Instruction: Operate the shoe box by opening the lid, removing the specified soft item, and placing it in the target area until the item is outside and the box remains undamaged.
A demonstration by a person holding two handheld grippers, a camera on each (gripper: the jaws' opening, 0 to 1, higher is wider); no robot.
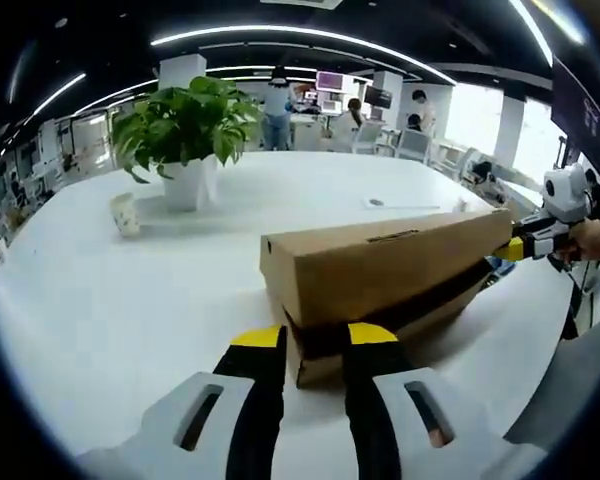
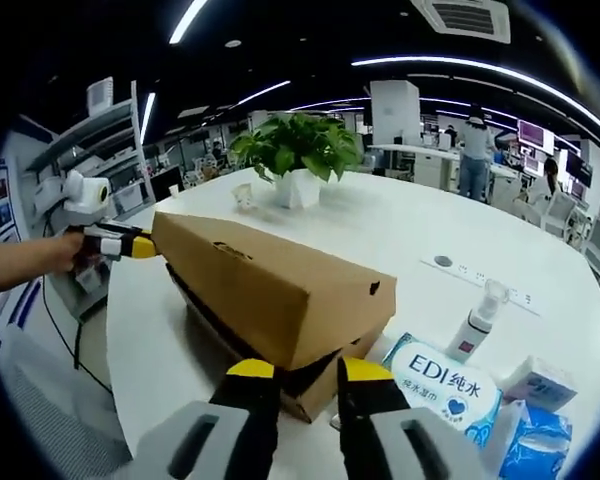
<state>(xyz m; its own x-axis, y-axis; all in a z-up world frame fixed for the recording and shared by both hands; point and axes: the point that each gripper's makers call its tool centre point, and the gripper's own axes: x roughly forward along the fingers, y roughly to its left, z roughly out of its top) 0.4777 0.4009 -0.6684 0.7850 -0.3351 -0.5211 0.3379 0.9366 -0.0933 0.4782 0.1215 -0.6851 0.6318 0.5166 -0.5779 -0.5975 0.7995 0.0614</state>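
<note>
A brown cardboard shoe box lies on the white table [image 1: 100,320], and its lid [image 1: 390,262] is raised a little, with a dark gap over the base [image 1: 325,365]. My left gripper [image 1: 313,335] stands at the near end, jaws close together on the lid's end. At the far end my right gripper [image 1: 510,248] grips the lid with its yellow tips. In the right gripper view the lid [image 2: 270,280] runs away from my right gripper [image 2: 308,370] toward the left gripper [image 2: 145,245]. The box's inside is hidden.
A potted plant [image 1: 185,130] [image 2: 298,150] and a paper cup [image 1: 126,213] [image 2: 243,195] stand behind the box. A spray bottle [image 2: 477,325], a wipes pack [image 2: 440,385] and a blue pack [image 2: 540,445] lie beside it. The table edge [image 2: 120,370] is close.
</note>
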